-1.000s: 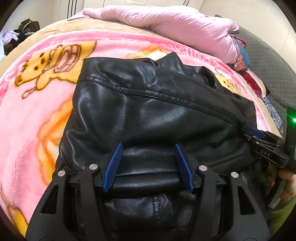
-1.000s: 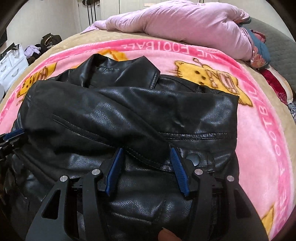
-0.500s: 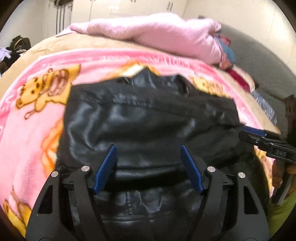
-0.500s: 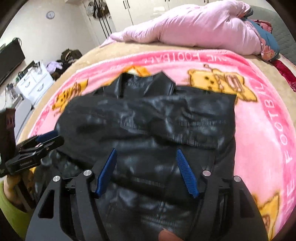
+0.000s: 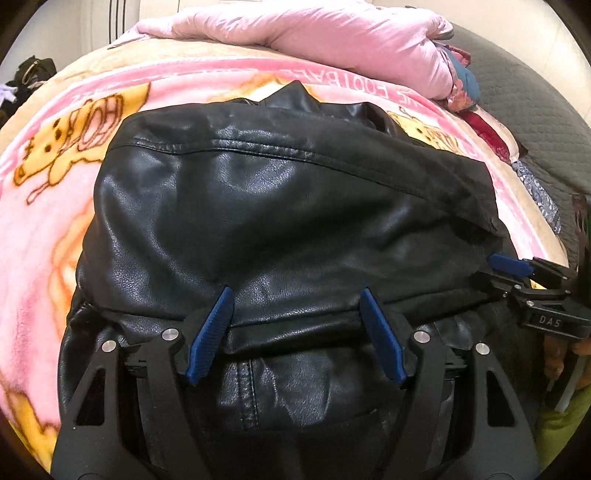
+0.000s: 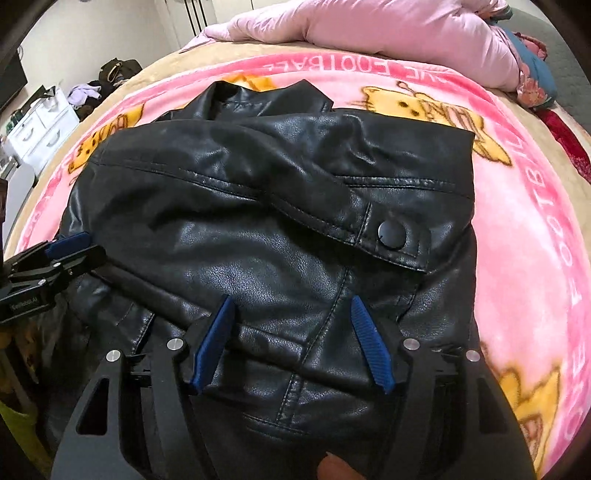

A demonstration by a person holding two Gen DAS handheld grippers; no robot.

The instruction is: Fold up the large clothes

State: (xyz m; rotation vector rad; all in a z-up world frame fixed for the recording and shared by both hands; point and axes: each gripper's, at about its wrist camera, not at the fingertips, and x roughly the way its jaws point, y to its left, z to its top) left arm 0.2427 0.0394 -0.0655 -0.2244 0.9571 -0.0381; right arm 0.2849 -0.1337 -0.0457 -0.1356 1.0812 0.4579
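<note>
A black leather jacket [image 5: 288, 229] lies folded in a thick pile on a pink blanket [image 5: 40, 221] with yellow cartoon animals on it, and the blanket covers a bed. The jacket's collar [image 6: 258, 96] sticks out at the far side, and a sleeve cuff with a round black snap [image 6: 391, 232] lies across the top. The left gripper [image 5: 295, 332] sits over the near edge of the jacket. Its blue fingers [image 5: 210, 336] are apart, and they are not pinching the leather. The right gripper [image 6: 291, 339] is over the near edge too, more to the side with the snap. Its blue fingers [image 6: 369, 343] are also apart, with nothing held between them. A fingertip [image 6: 334, 467] shows at the bottom of the right view. At the far end of the bed lies a big puffy pink quilt [image 5: 314, 33]. Beside the bed, at the left of the right view, stands a white set of drawers [image 6: 37, 125].
</note>
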